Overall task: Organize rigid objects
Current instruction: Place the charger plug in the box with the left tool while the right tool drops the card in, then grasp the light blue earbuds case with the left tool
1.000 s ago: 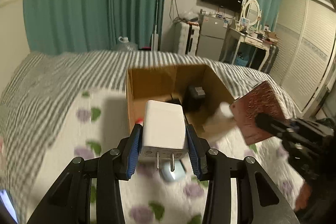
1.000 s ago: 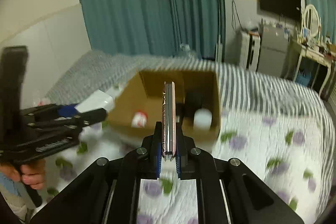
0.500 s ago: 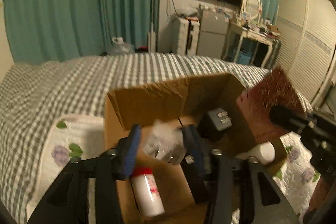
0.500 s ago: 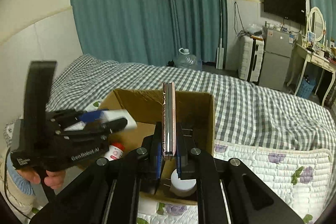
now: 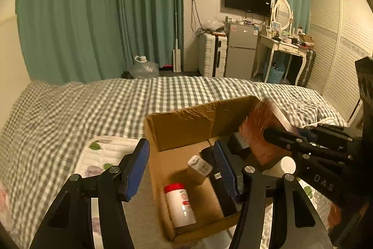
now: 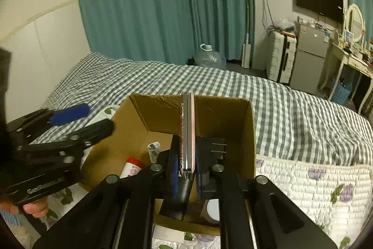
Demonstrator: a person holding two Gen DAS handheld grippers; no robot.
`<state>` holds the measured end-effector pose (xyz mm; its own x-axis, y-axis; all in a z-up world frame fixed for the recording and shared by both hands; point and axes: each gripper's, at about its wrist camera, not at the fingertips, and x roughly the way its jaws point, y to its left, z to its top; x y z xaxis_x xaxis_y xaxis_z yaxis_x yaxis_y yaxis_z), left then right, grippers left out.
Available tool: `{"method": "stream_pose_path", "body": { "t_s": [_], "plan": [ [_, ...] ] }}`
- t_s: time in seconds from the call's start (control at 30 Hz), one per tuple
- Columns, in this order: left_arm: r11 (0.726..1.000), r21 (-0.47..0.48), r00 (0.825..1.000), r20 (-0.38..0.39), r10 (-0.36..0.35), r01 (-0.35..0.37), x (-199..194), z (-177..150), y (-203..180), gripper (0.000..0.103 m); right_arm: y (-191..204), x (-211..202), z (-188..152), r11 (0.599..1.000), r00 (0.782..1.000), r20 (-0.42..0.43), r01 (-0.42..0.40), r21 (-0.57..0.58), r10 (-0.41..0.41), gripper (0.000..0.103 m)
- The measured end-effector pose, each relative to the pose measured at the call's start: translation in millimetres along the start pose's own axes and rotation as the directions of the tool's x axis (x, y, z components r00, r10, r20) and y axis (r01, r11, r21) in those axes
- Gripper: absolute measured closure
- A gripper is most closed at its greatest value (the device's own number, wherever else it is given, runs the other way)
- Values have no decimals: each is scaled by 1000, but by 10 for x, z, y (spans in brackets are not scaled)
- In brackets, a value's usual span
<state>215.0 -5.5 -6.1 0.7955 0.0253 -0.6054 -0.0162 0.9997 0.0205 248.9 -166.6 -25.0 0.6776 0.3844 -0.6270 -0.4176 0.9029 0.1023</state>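
Note:
An open cardboard box (image 5: 186, 125) stands on the bed; it also shows in the right wrist view (image 6: 250, 132). My left gripper (image 5: 181, 165) is open and empty above the box. The white charger (image 5: 199, 167) lies inside the box below it, also seen in the right wrist view (image 6: 154, 150). A white bottle with a red cap (image 5: 179, 207) lies on the box floor. My right gripper (image 6: 186, 169) is shut on a thin pink and reddish flat case (image 6: 187, 132), held edge-on over the box; the case shows blurred in the left wrist view (image 5: 258, 123).
A black charger (image 6: 215, 148) and a white round container (image 5: 283, 166) are also in the box. The box sits on a floral quilt (image 6: 314, 183) over a grey checked bedspread (image 5: 93, 104). Teal curtains, a suitcase, a fridge and a dressing table stand beyond the bed.
My left gripper moved forward over the box, opened and let go of the white charger, which now lies in the box. My right gripper carried the flat case to above the box.

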Motion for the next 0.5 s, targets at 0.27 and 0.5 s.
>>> {"method": "stream_pose_path", "body": {
  "t_s": [0.27,0.5],
  "plan": [
    [999,-48,1000,23,17,-16,-439,-131,106,42,-42,-613,-76,1000,997,71,28,-7,-27,44],
    [995,-90,999,-13,41,-42,-687,-475,122,39,-36,-1018,-391,998,995,94,48,-28,-45,39]
  ]
}}
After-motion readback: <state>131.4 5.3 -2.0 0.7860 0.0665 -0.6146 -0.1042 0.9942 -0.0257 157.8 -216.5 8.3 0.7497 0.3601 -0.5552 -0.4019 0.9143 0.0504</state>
